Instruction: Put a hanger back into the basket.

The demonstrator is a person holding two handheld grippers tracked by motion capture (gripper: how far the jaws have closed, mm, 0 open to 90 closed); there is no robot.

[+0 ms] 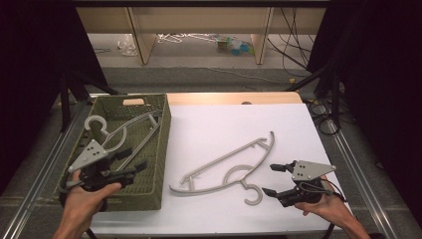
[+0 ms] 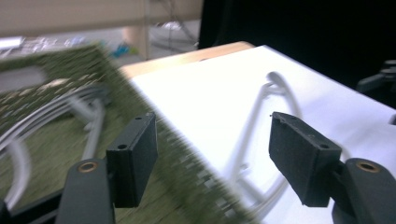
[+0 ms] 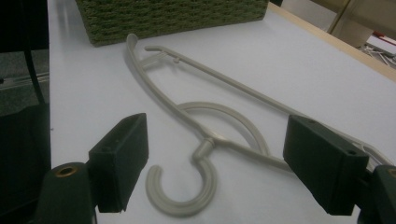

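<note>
Hanger point(image 1: 226, 167) before open right gripper point(image 1: 272, 179)

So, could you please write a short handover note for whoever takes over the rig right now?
Left gripper: open, holding nothing, above the green basket.
Right gripper: open, holding nothing, jaws pointing at the hook of the hanger on the table.
Done: at least one grey hanger already lies in the basket.
Left: the table hanger lies flat on the white surface, untouched; it probably goes into the basket next, likely by a grasp near its hook.
</note>
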